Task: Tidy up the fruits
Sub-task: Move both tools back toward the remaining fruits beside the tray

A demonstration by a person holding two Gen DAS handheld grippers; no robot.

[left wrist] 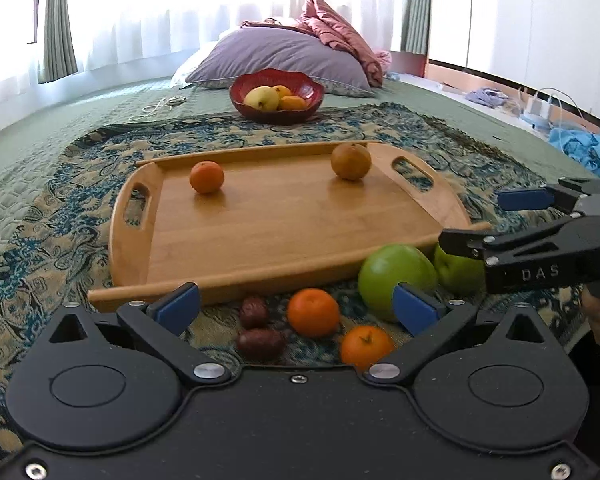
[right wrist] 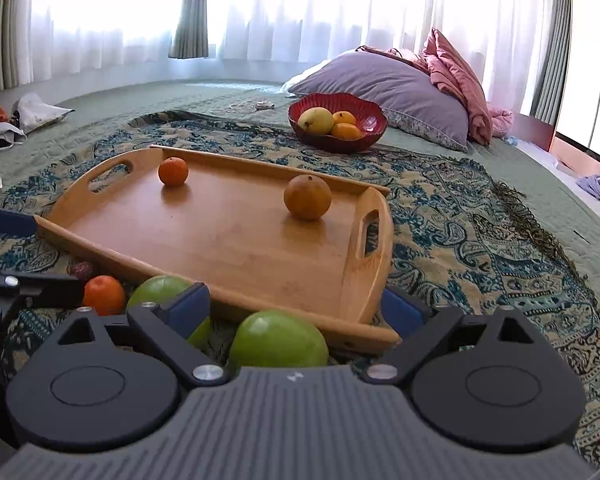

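a wooden tray (left wrist: pixel 284 236) lies on a patterned blue and tan cloth (left wrist: pixel 60 216) spread over a green quilted bed cover (left wrist: pixel 28 136). on the tray a small orange (left wrist: pixel 207 177) sits toward the far left and a larger brownish orange fruit (left wrist: pixel 351 161) toward the far right, well apart from each other. just beside the tray's near edge, on the cloth, lies a cluster of loose fruit: two dark red fruits (left wrist: pixel 256 328) on the left, two small oranges (left wrist: pixel 314 312) in the middle, a big green apple (left wrist: pixel 396 276) to their right, and a second green apple (left wrist: pixel 456 272) farther right, near the tray's near right corner. the left gripper (left wrist: pixel 296 304) hovers over this cluster with its blue-padded jaws spread wide; the dark fruits and oranges lie between the pads, which press on nothing. the right gripper (right wrist: pixel 296 308) is likewise spread wide, with a green apple (right wrist: pixel 278 340) low between its pads and the tray's corner just beyond; the pads do not clamp it. in the left wrist view the right gripper (left wrist: pixel 468 220) comes in from the right above the second apple. far behind the tray a red bowl (left wrist: pixel 277 96) holds a yellow fruit (left wrist: pixel 262 98) and a couple of oranges, with a grey-purple pillow (left wrist: pixel 280 56) and a pink blanket (left wrist: pixel 340 28) beyond it.
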